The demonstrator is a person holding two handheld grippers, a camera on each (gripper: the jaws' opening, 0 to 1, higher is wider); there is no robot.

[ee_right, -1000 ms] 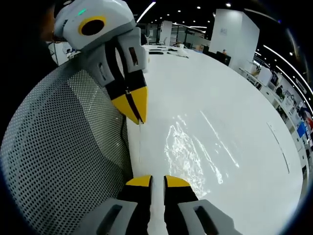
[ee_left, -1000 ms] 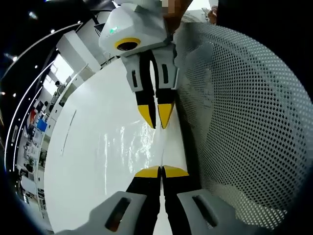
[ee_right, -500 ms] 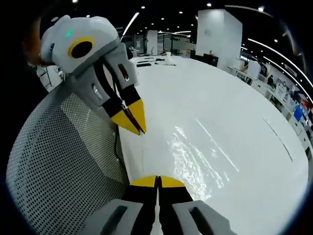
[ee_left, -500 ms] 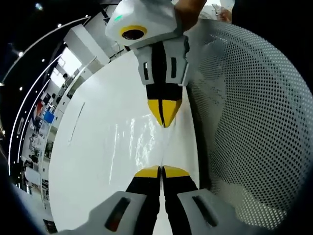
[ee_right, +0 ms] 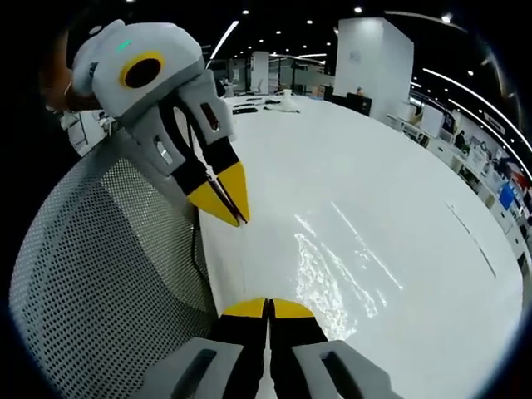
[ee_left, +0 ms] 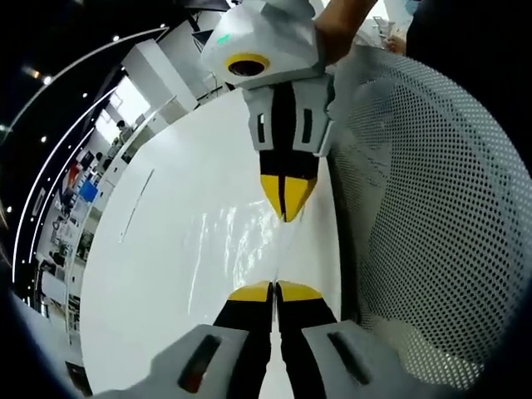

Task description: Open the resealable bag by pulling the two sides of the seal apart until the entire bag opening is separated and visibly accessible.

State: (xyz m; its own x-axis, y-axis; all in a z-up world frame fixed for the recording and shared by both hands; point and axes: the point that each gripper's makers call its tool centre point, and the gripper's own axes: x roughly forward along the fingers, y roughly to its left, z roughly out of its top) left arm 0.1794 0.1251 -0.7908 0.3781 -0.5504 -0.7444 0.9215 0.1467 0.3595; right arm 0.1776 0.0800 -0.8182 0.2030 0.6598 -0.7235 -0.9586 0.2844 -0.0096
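Left gripper (ee_left: 274,290): yellow tips pressed together at 6 o'clock of the left gripper view, pinching the near edge of the bag; seen also in the right gripper view (ee_right: 238,218), coming down from 11 o'clock with tips closed on the far edge.

Right gripper (ee_right: 268,308): yellow tips closed together at 6 o'clock of the right gripper view, holding the bag edge; seen also in the left gripper view (ee_left: 286,213), hanging from 12 o'clock with tips closed to a point.

Resealable bag (ee_left: 229,241): clear, thin, hard to see; glossy wrinkles stretched between the two grippers, spreading toward 9 o'clock from the line between the tips. In the right gripper view (ee_right: 328,270), shiny creases toward 3 o'clock from the tips. Cannot tell whether the seal is apart.

Table (ee_left: 150,249): white and smooth, lying under the bag.

Mesh chair back (ee_left: 432,208): white with dark holes, at 3 o'clock in the left gripper view, just beside both grippers; at 8 o'clock in the right gripper view (ee_right: 108,274).

Hand (ee_left: 337,33): gripping the body of the right gripper at 12 o'clock.
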